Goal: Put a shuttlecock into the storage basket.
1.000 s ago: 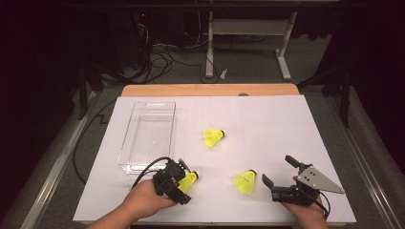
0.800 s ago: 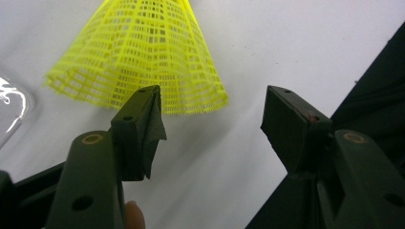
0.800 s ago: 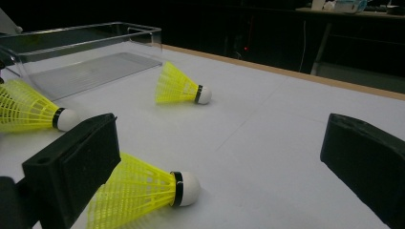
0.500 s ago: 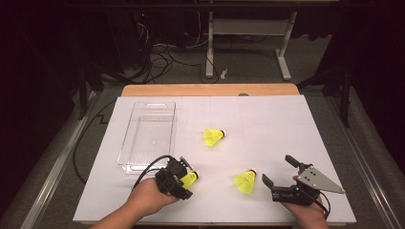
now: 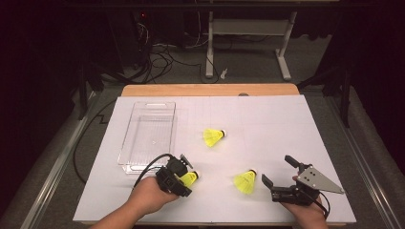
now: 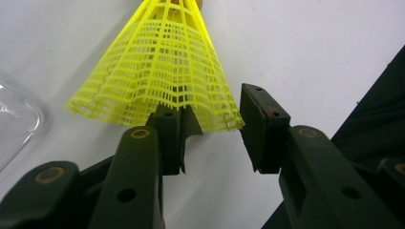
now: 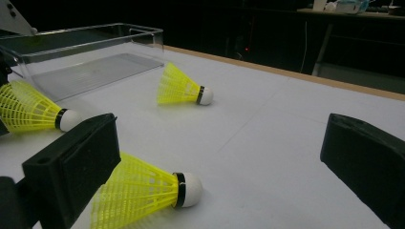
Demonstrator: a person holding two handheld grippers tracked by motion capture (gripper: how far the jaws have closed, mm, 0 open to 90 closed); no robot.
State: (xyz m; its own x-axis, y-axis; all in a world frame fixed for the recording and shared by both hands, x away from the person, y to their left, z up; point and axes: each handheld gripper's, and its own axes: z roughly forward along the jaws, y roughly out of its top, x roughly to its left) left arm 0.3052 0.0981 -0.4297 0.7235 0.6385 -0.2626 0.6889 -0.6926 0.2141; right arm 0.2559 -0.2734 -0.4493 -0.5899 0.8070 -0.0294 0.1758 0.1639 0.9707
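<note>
Clear plastic tray (image 5: 145,136) lies at the desk's (image 5: 286,124) left. Just beside it, the left gripper (image 6: 210,126) is partly open, one jaw inside the skirt of a yellow shuttlecock (image 6: 162,71); closing could crush the mesh. Rightwards, the right gripper (image 7: 219,157) gapes wide and empty around another shuttlecock (image 7: 143,188), which may roll away if nudged.

A white sheet (image 5: 267,119) is spread beneath the left gripper (image 5: 186,177) and the right gripper (image 5: 278,170). Beyond both, a wooden table edge (image 5: 210,90) is seen. Farther off are cables (image 5: 162,52) and a white desk frame (image 5: 248,28).
</note>
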